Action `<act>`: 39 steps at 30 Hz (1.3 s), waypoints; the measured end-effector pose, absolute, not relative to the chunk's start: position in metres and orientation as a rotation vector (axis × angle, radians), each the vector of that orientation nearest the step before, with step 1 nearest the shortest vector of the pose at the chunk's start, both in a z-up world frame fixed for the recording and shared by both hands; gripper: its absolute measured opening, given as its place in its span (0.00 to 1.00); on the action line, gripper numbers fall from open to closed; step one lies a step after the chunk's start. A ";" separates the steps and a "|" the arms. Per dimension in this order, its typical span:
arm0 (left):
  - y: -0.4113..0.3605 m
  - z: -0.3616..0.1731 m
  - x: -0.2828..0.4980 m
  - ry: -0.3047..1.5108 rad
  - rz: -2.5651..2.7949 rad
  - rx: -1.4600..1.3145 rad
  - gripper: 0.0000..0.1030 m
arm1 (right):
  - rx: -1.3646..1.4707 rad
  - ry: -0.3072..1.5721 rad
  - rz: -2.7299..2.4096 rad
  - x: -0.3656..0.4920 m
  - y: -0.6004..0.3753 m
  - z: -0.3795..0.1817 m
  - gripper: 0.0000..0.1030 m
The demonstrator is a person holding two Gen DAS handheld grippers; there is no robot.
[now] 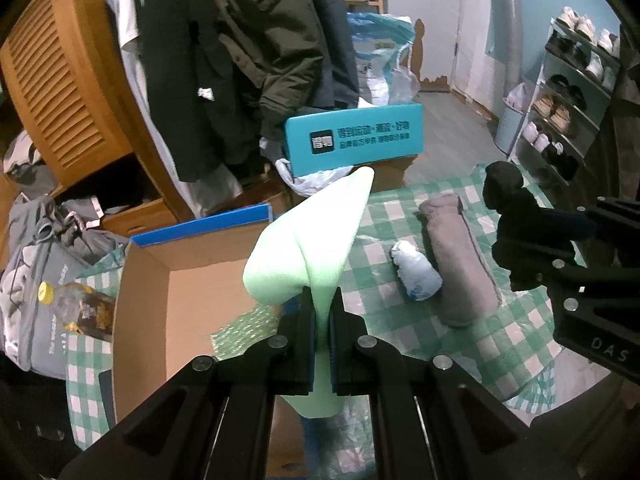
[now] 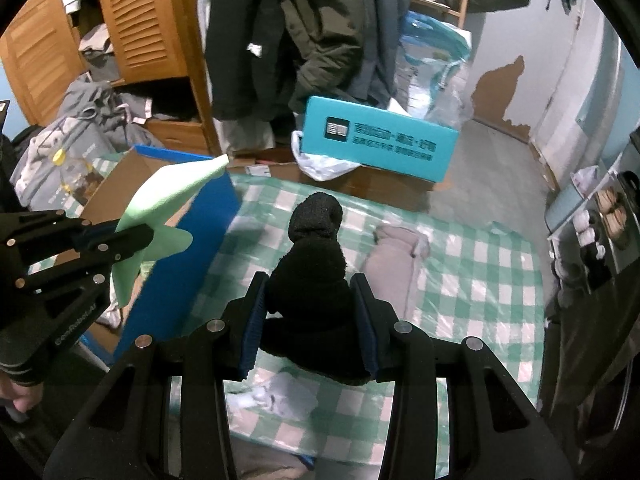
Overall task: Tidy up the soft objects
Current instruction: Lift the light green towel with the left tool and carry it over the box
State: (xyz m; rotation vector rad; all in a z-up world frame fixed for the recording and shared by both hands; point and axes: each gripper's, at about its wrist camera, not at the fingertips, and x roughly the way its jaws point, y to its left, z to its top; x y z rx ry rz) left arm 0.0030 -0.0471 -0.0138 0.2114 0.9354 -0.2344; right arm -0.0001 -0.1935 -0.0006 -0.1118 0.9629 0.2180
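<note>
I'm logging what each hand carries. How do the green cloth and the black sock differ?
The green cloth is pale, thin and flat; the black sock is dark, thick and bunched. The left tongs pinch the cloth nearly shut, while the right tongs stand wider around the sock. Both are soft and held up off the checked sheet.

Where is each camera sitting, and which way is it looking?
Left wrist: sits on the left gripper, looking down past its green cloth into the cardboard box.
Right wrist: sits on the right gripper, looking over its black sock at the checkered sheet; a sleeve shows.
Both share the gray towel roll.
</note>
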 end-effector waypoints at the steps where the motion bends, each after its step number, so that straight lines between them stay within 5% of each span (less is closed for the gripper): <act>1: -0.043 -0.013 0.003 0.933 -0.229 0.206 0.05 | -0.114 0.962 0.225 0.001 -0.189 0.000 0.39; 39: 0.088 -0.050 0.012 1.030 -0.019 0.090 0.05 | -0.160 1.041 0.451 0.040 -0.040 -0.024 0.39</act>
